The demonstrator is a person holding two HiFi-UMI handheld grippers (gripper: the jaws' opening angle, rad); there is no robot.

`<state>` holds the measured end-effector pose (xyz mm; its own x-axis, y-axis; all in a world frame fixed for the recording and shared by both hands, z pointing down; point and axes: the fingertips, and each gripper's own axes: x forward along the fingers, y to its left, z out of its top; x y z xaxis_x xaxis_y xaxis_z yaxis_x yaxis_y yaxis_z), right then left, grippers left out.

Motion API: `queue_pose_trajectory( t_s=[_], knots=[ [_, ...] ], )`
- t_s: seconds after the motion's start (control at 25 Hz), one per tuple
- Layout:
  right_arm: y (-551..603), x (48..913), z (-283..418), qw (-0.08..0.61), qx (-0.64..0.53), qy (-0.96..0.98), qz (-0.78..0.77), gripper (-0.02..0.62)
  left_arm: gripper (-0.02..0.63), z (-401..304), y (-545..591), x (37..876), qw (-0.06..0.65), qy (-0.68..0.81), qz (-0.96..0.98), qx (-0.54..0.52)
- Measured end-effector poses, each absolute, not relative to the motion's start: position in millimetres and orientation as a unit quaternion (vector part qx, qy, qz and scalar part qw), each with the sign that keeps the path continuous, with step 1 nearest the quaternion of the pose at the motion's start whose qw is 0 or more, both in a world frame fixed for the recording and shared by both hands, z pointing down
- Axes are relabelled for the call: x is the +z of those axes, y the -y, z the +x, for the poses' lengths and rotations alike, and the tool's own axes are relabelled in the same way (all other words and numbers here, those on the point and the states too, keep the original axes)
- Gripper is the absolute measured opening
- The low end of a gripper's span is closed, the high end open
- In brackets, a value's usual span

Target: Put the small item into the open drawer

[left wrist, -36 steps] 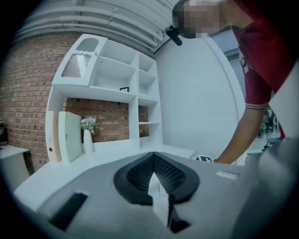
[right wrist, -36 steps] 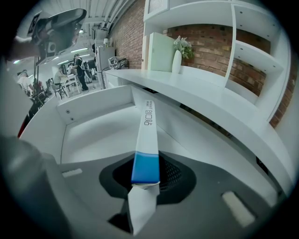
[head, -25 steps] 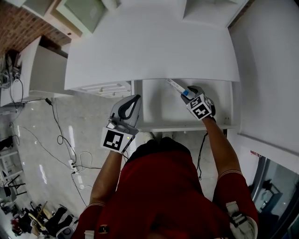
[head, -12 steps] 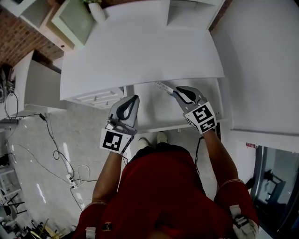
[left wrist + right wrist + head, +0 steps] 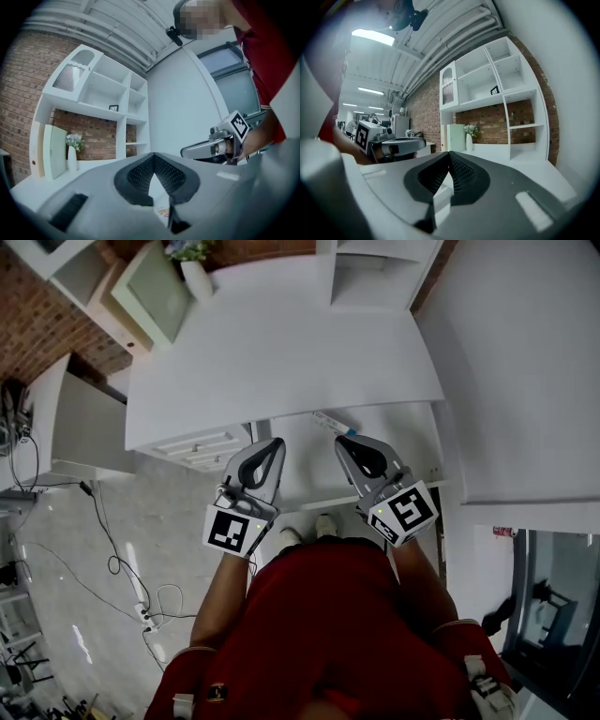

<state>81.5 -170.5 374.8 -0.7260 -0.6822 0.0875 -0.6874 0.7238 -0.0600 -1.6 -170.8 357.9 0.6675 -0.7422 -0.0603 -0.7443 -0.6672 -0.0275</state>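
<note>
The small item, a slim white piece with a blue patch, lies inside the open white drawer near its back left, just under the desk edge. My right gripper hangs over the drawer a little short of the item, jaws shut with nothing between them; its closed tips point toward the shelves. My left gripper hovers at the drawer's left side, also shut and empty, with its tips meeting. Each gripper view shows the other gripper beside it.
A white desk top spreads above the drawer. At its back stand a vase of flowers, a pale green panel and a white shelf unit. A shut drawer front lies left. Cables trail on the floor.
The right gripper let go of the small item, which now lies in the drawer, then shut and drew back toward the person. The left gripper hardly moved.
</note>
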Motion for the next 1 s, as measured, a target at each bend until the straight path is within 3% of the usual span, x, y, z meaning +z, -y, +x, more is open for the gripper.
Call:
queue_pose_trajectory(
  t_s=[0.24,1.0],
  knots=[
    [154.0,354.9,58.8,-0.009,0.034,0.935,0.354,0.012,-0.002,-1.5,165.3,350.6,0.028,-0.393,-0.919,0.031],
    [150.4,347.6,64.7,-0.023,0.021,0.933,0.359,0.011,-0.002,0.3,153.9,343.9,0.025,-0.387,-0.921,0.027]
  ],
)
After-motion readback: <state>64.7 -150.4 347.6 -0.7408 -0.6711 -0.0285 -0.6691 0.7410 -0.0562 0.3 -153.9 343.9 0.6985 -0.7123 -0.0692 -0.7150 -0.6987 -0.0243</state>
